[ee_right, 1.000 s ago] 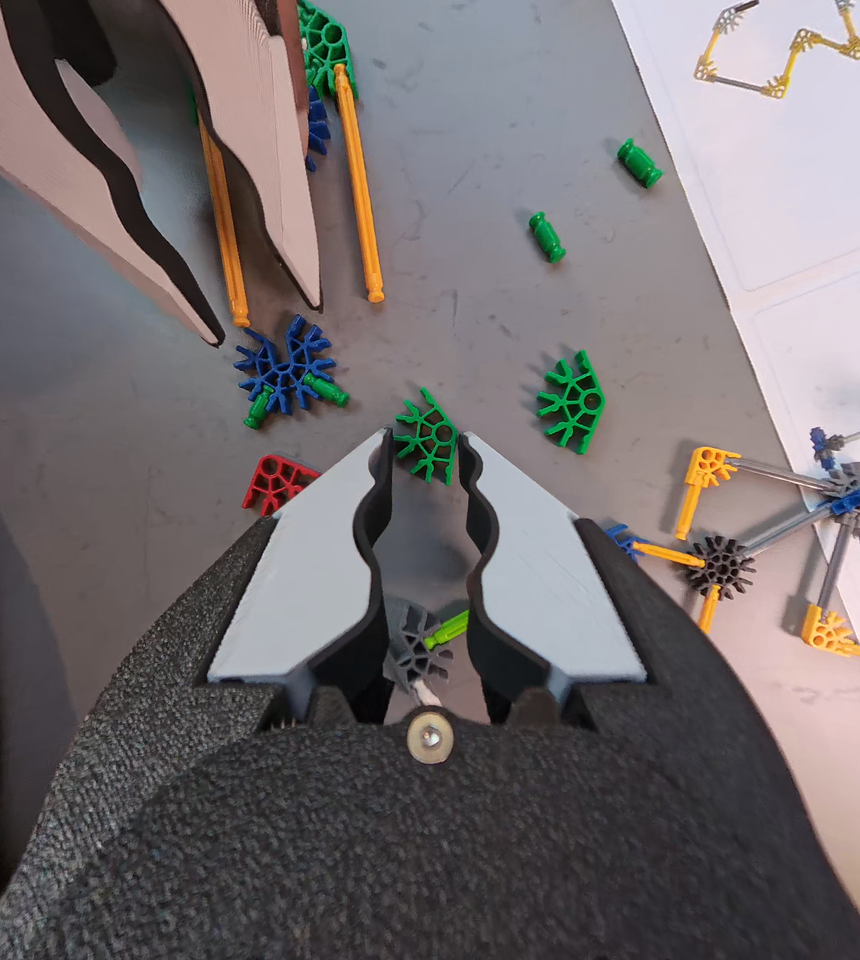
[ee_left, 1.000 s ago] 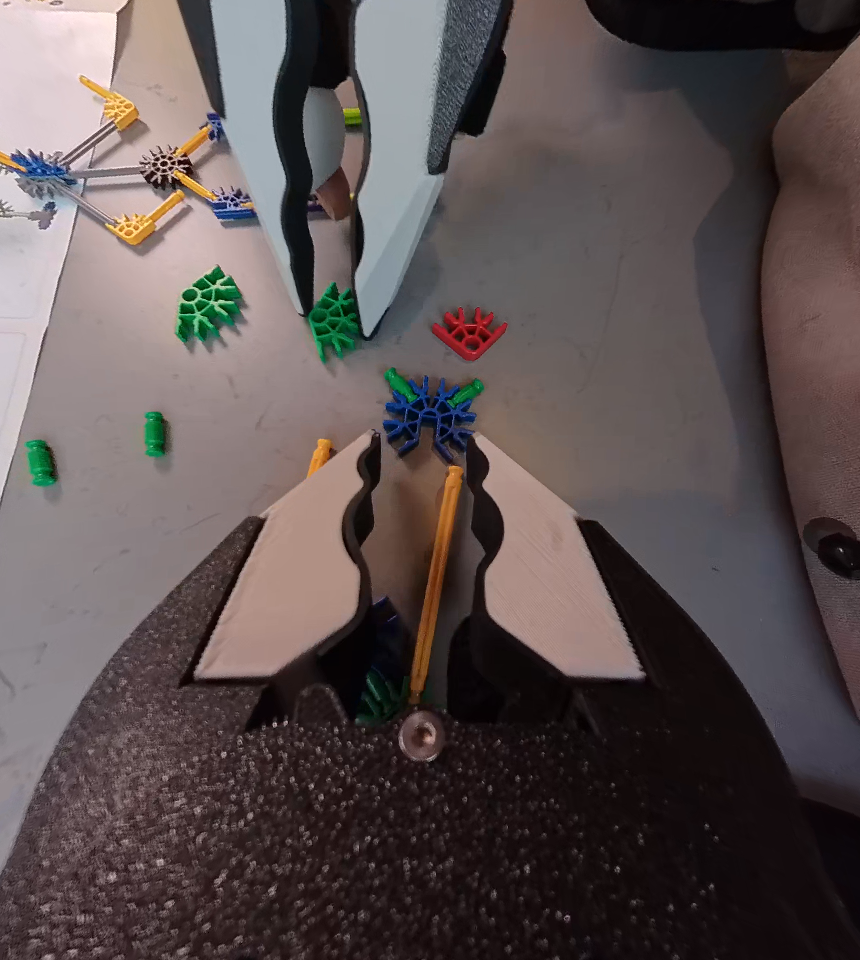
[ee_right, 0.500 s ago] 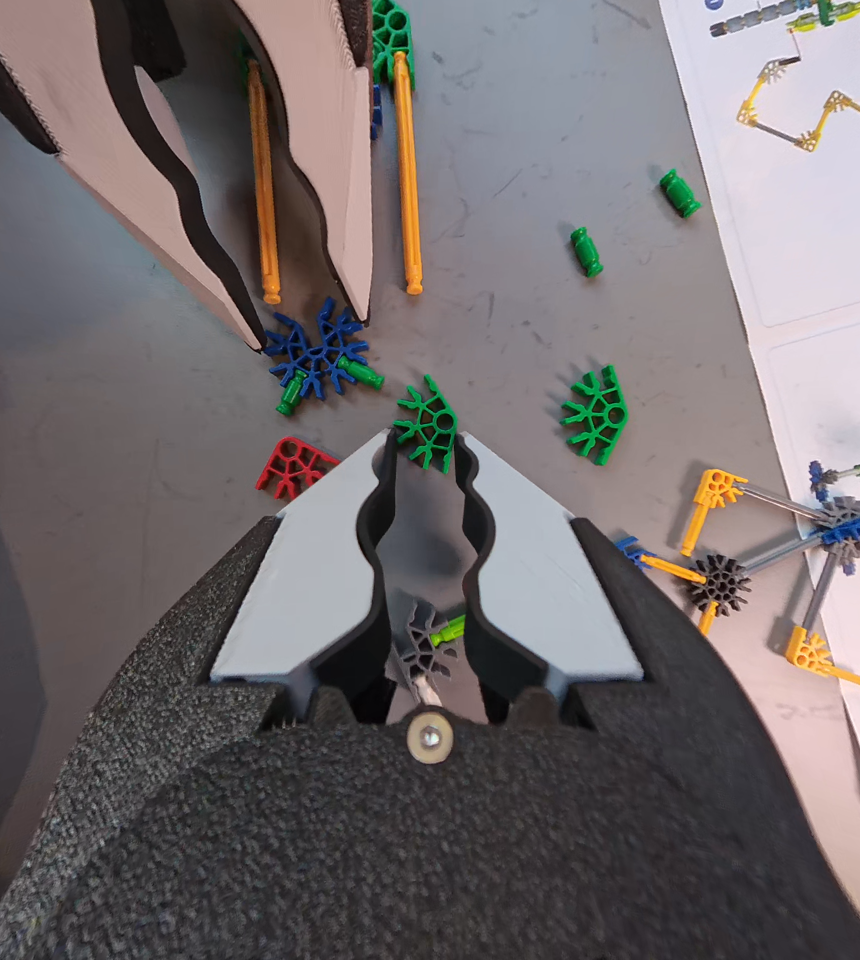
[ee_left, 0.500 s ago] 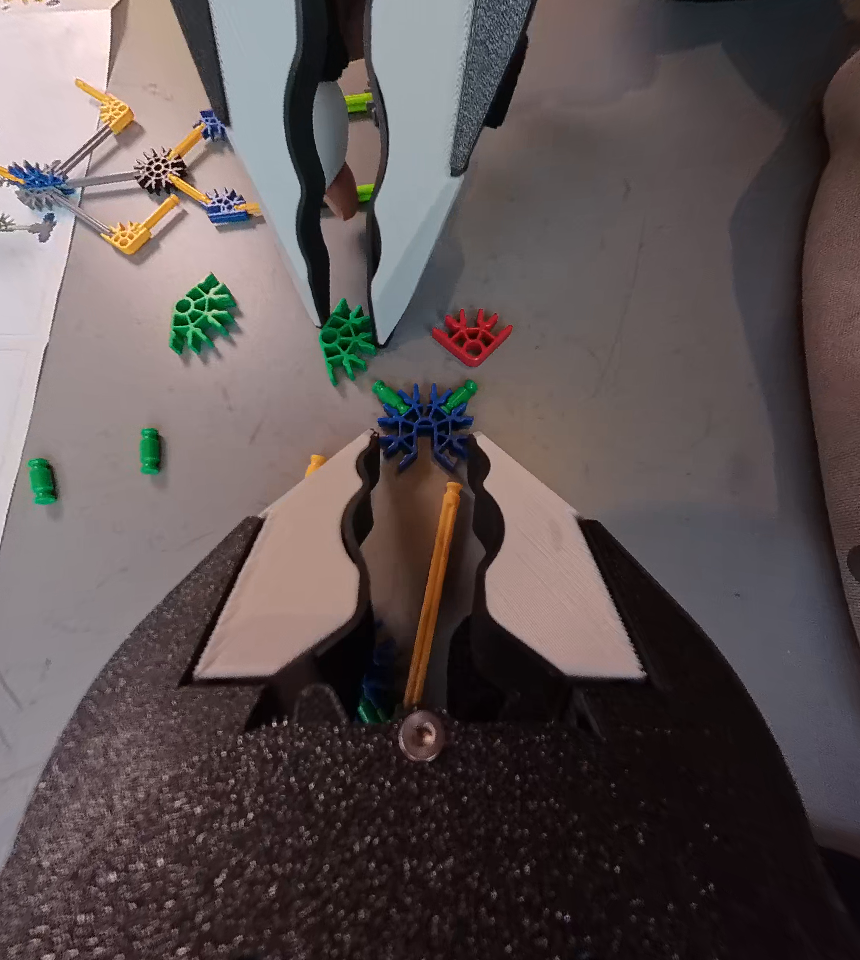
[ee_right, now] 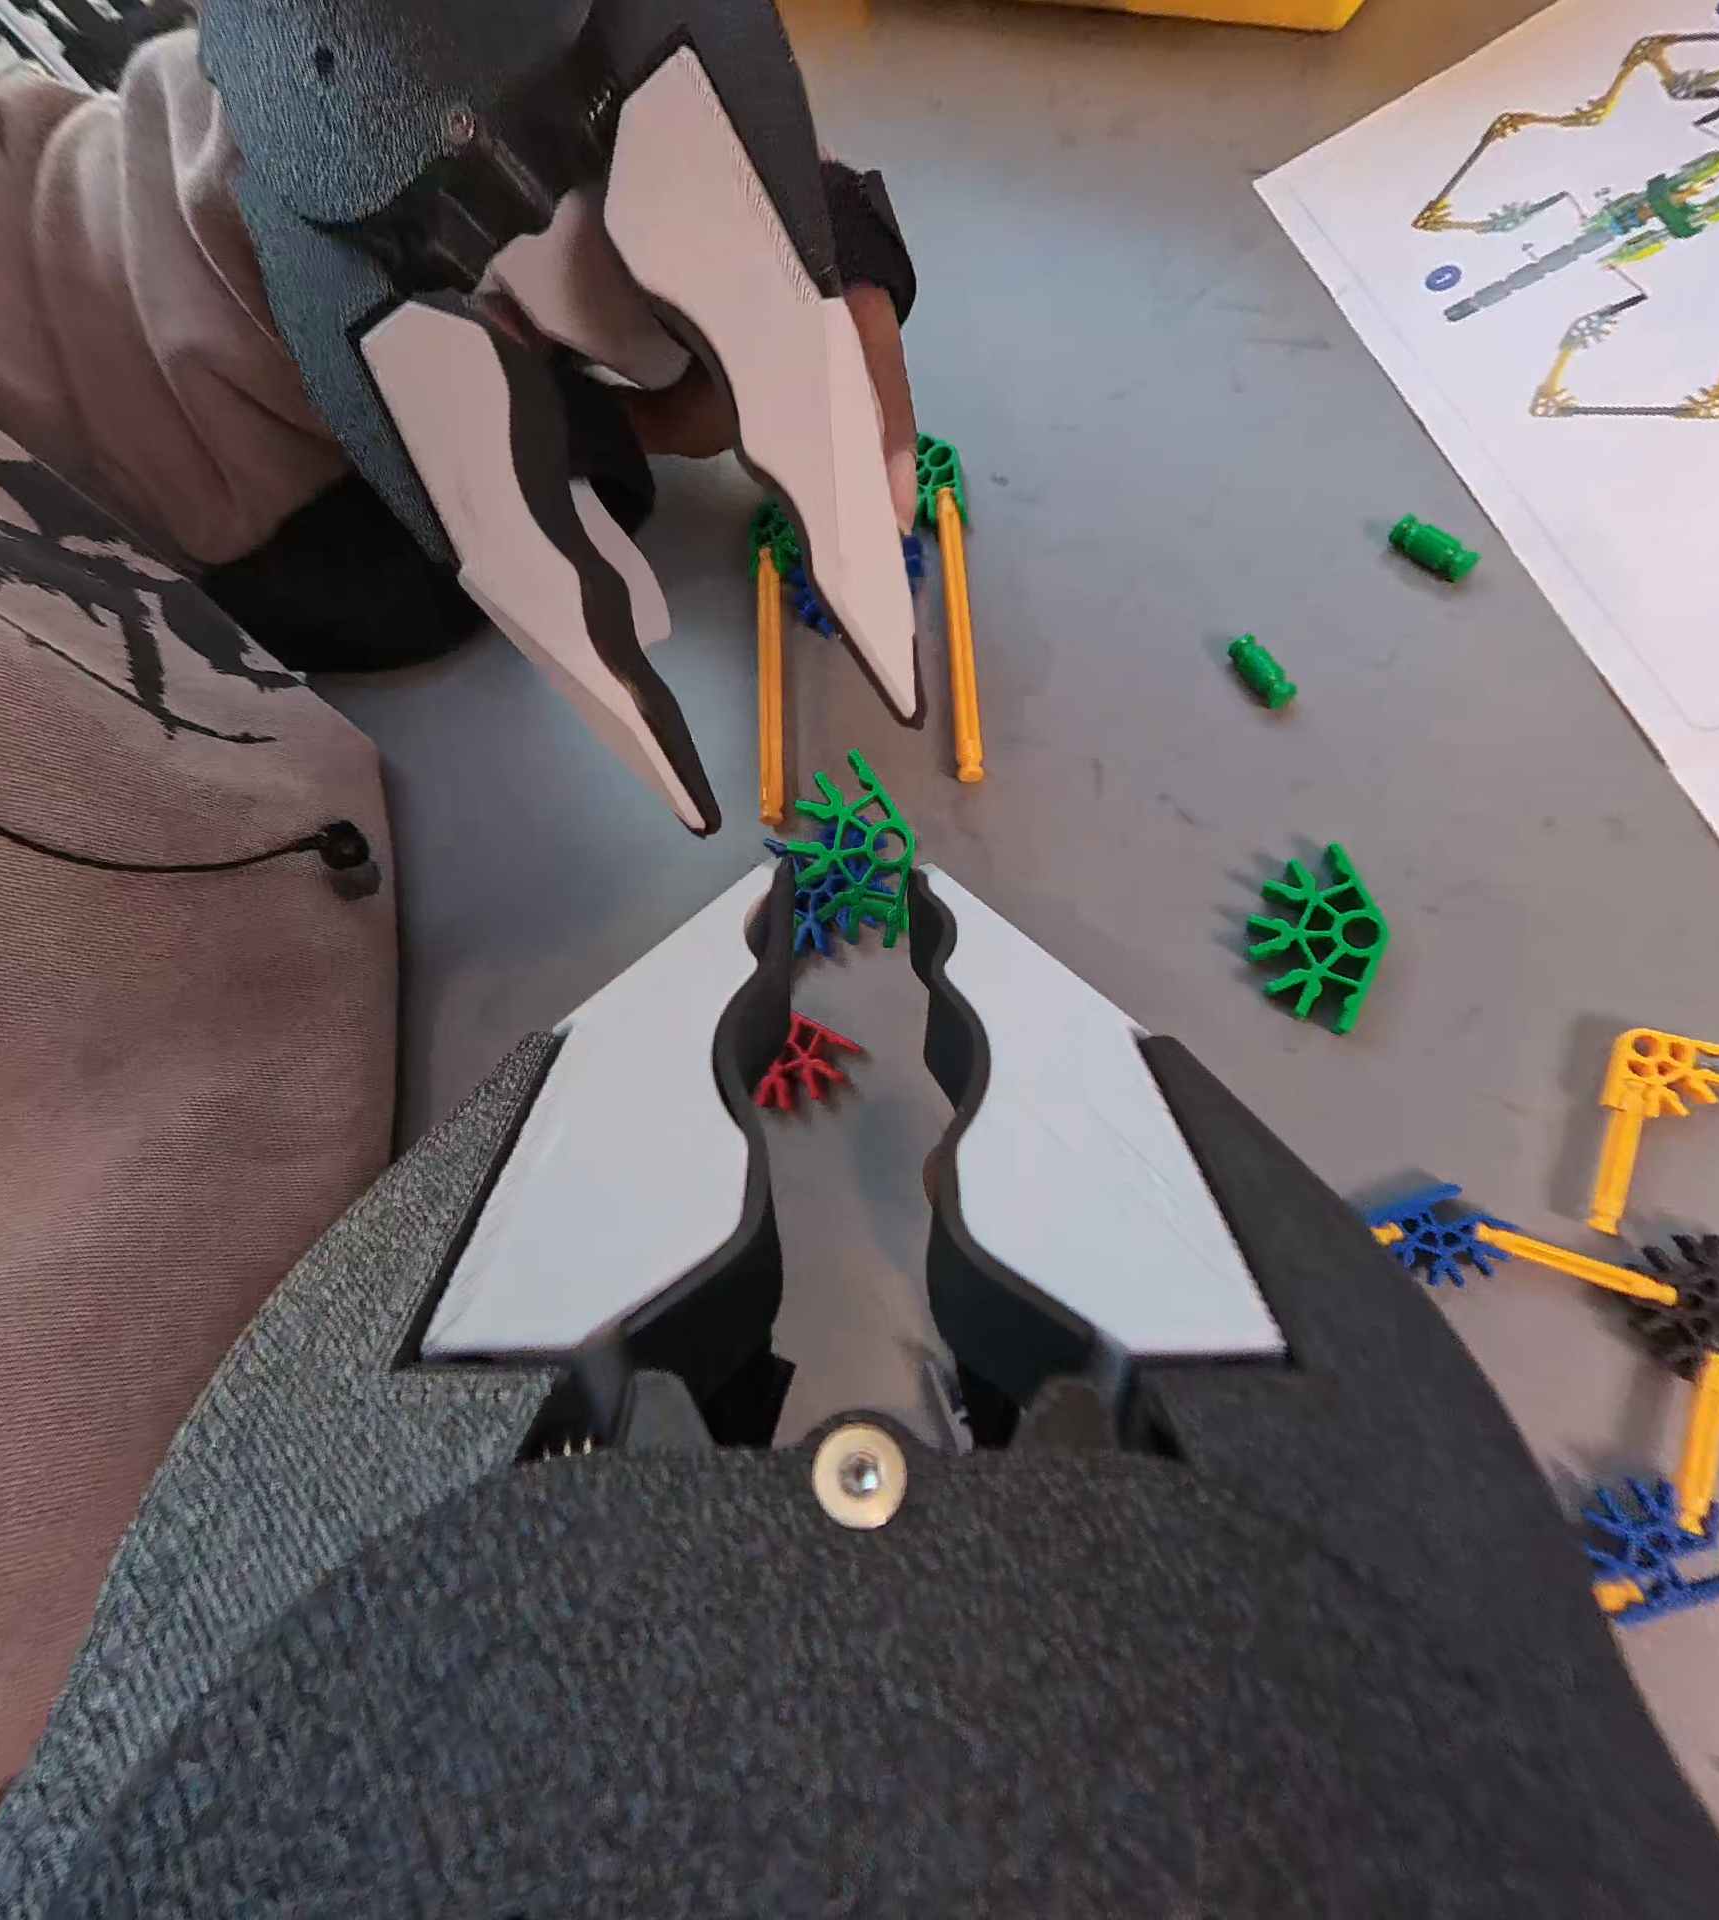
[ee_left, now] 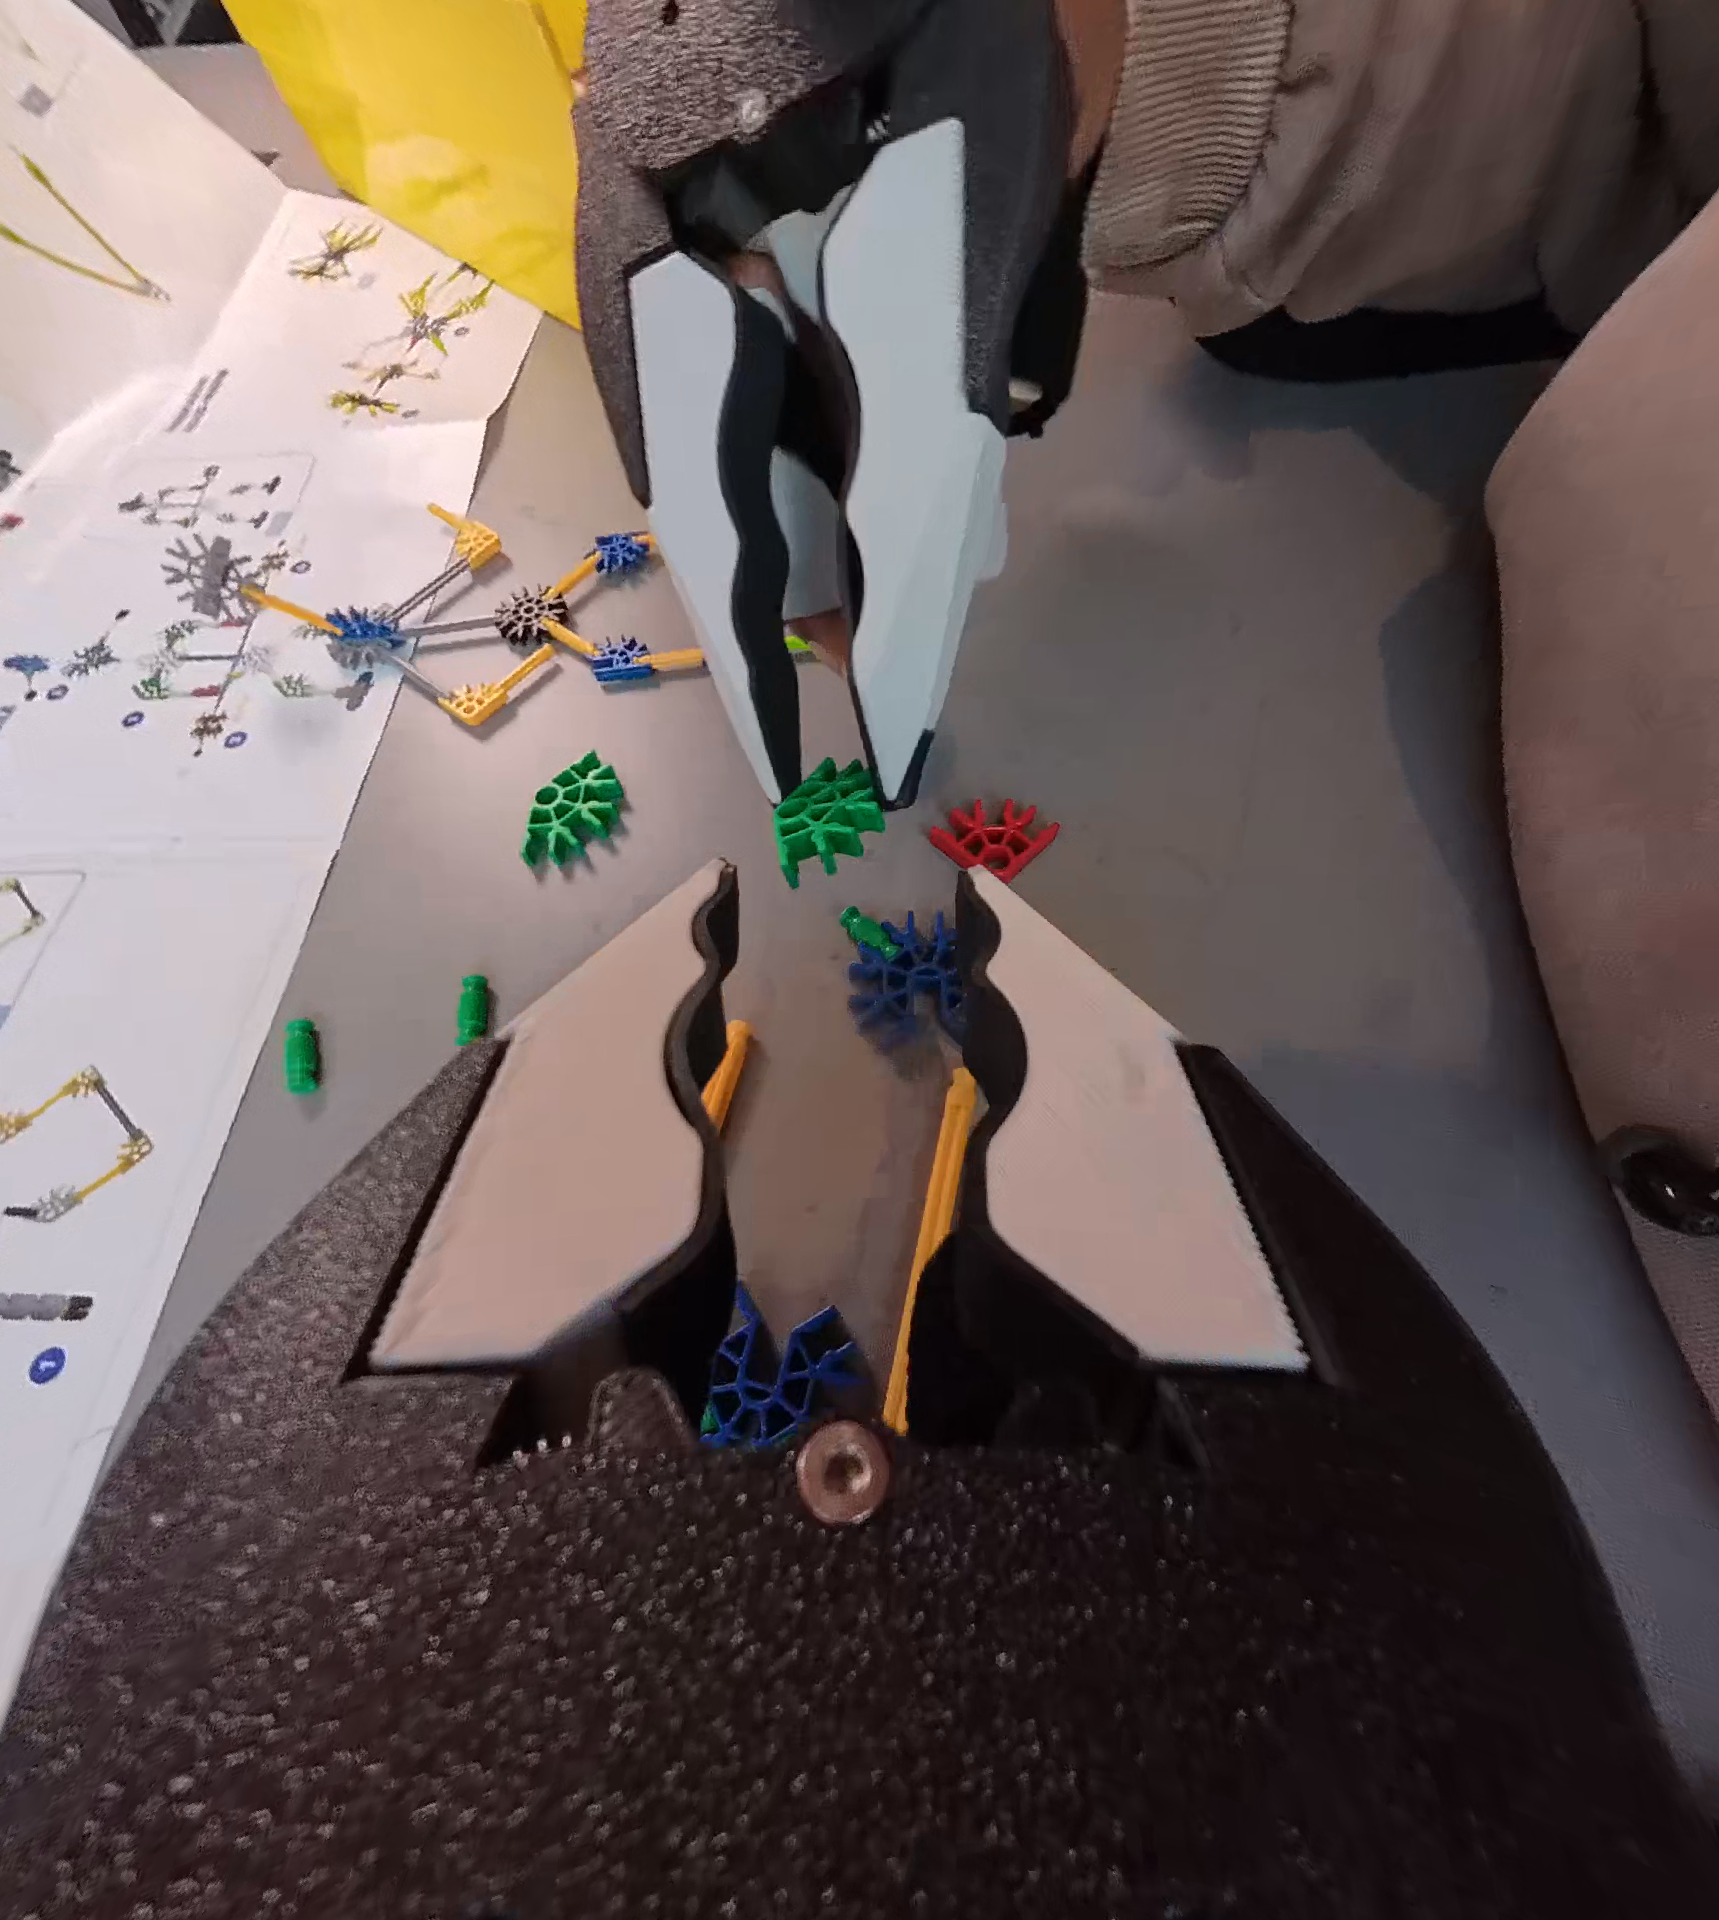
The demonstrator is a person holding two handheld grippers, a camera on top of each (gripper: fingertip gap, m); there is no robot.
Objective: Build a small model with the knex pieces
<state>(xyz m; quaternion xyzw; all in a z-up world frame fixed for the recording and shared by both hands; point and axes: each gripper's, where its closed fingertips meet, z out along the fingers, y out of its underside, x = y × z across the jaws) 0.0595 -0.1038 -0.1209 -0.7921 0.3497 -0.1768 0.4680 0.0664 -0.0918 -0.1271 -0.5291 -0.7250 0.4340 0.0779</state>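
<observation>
Right wrist view: right gripper [ee_right: 847, 883] pinches a green connector [ee_right: 860, 842] at its fingertips, lifted above a blue connector [ee_left: 902, 971]. Left gripper [ee_left: 844, 888] gapes wide, empty, blue connector between its fingers.

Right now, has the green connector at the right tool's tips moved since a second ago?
Yes. Pinched in the right tool, the green connector has shifted left: it now overlaps the blue connector it lay right of before.
</observation>
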